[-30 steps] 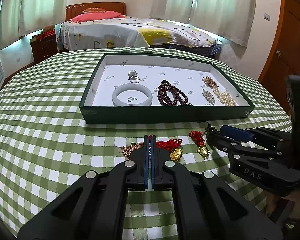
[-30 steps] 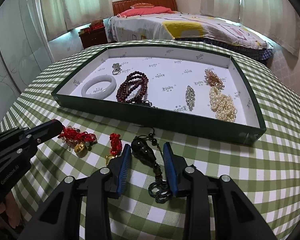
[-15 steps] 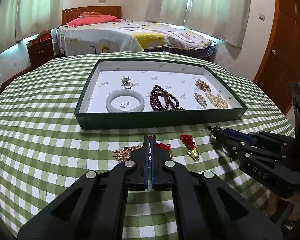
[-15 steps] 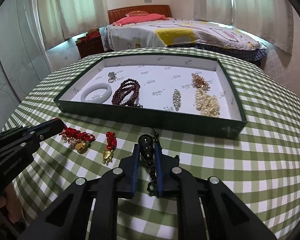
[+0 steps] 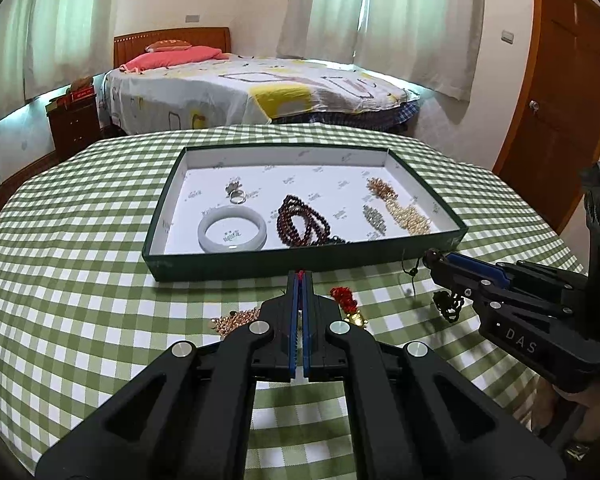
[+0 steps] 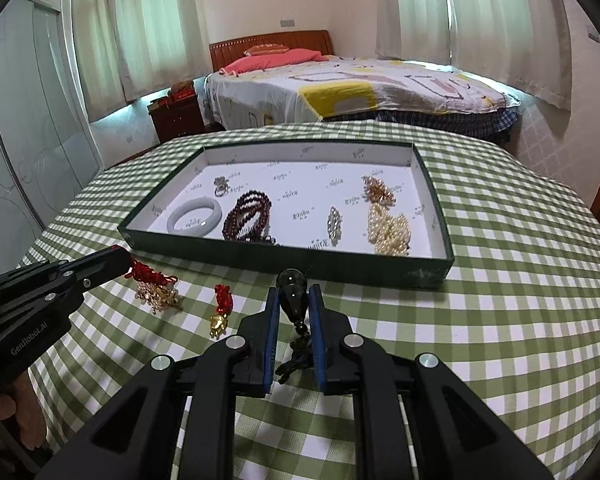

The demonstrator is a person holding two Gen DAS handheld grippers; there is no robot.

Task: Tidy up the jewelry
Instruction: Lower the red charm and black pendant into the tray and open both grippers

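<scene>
A second ago the right gripper stood open around the dark pendant on the cloth; now its jaws grip the pendant, lifted clear with its cord dangling. The left gripper has risen too, carrying the red charm off the cloth.

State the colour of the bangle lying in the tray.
The bangle is milky white, clearest in the right wrist view.

We see home bedroom: made-up bed with wooden headboard and pink pillow, dark wooden nightstand beside it, pale floor-length curtains (daylight behind), brown wooden door, round table under green-and-white checked cloth.
</scene>
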